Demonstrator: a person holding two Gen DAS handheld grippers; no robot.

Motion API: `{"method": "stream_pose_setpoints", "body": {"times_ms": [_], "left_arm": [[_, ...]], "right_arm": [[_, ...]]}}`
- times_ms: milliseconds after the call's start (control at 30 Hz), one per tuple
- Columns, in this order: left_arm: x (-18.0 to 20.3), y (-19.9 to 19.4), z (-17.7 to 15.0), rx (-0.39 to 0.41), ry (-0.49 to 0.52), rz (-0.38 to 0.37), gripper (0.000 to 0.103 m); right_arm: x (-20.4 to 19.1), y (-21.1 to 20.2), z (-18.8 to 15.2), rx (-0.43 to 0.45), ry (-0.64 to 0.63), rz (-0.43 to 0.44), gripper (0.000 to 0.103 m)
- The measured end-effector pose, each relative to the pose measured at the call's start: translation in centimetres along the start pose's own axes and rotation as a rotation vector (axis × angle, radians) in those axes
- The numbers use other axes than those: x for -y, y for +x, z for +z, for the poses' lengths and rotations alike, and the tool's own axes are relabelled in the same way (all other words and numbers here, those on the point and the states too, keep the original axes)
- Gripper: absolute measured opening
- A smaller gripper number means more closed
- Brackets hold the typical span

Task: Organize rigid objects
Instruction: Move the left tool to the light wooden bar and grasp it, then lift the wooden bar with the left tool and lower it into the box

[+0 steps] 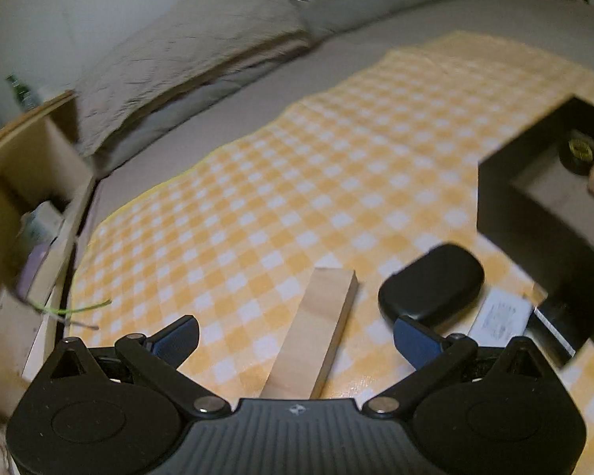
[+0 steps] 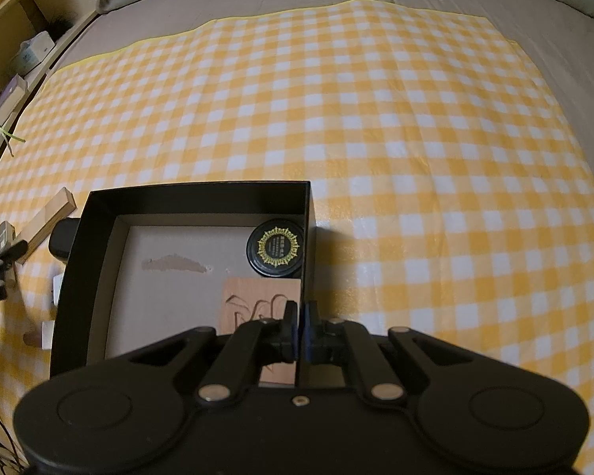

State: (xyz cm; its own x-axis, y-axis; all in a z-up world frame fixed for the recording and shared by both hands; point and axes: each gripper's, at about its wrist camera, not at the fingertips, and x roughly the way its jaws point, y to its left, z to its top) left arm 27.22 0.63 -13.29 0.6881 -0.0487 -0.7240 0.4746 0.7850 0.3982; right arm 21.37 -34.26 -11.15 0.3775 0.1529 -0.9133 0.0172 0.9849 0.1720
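In the left wrist view my left gripper point(image 1: 297, 340) is open low over the yellow checked cloth point(image 1: 336, 150). A pale wooden bar point(image 1: 316, 328) lies lengthwise between its fingers, untouched. A black rounded case point(image 1: 431, 281) rests just past the right fingertip. In the right wrist view my right gripper point(image 2: 300, 324) is shut on the right wall of the black box point(image 2: 99, 237), one finger inside and one outside. Inside the box sit a round black tin with a gold pattern point(image 2: 275, 251) and a carved wooden block point(image 2: 257, 297). The bar point(image 2: 45, 221) and case point(image 2: 61, 243) lie left of the box.
A white printed card point(image 1: 499, 314) lies by the box corner, and small white pieces point(image 2: 47, 332) rest along its left side. A wooden shelf with boxes point(image 1: 16, 182) borders the bed on the left. Grey pillows point(image 1: 178, 67) lie beyond the cloth.
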Motion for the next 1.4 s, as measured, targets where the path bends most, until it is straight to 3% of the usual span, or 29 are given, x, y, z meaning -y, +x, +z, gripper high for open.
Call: {"method": "stream_pose_setpoints", "body": {"times_ms": [67,133,233,500,567,633,933,1100,1400], "left_arm": [[-0.3,0.6,0.0,-0.003,0.013,-0.021,0.098],[-0.5,1.4,0.2,-0.029,0.022,-0.03,0.08],[-0.7,2.5,0.3,-0.069,0.026,-0.038,0.068],[-1.3,4.7,0.8,-0.113,0.015,-0.061,0.065],[-1.2,4.9,0.8,-0.119,0.02,-0.08,0.058],[-1.1,4.9,1.0,-0.124,-0.003,-0.101,0.038],[-1.3,4.7,1.2,-0.127,-0.035,-0.091,0.038],[-2.3,2.0,1.1,-0.036,-0.086,-0.065,0.036],[-0.8,-3.6,2.4,0.14,-0.046,-0.171,0.035]], "right_arm": [[0.1,0.0,0.0,0.0,-0.006,-0.001,0.004],[0.1,0.0,0.0,0.0,-0.009,-0.002,0.004],[0.0,0.0,0.0,0.0,-0.012,-0.002,0.004],[0.1,0.0,-0.1,-0.001,-0.016,0.005,0.004],[0.0,0.0,-0.1,-0.001,-0.013,0.004,0.004],[0.0,0.0,-0.1,-0.001,-0.012,0.004,0.004],[0.0,0.0,-0.1,0.0,-0.011,0.002,0.004],[0.0,0.0,0.0,0.0,-0.015,0.001,0.004],[-0.1,0.0,-0.1,0.0,-0.015,0.0,0.004]]}}
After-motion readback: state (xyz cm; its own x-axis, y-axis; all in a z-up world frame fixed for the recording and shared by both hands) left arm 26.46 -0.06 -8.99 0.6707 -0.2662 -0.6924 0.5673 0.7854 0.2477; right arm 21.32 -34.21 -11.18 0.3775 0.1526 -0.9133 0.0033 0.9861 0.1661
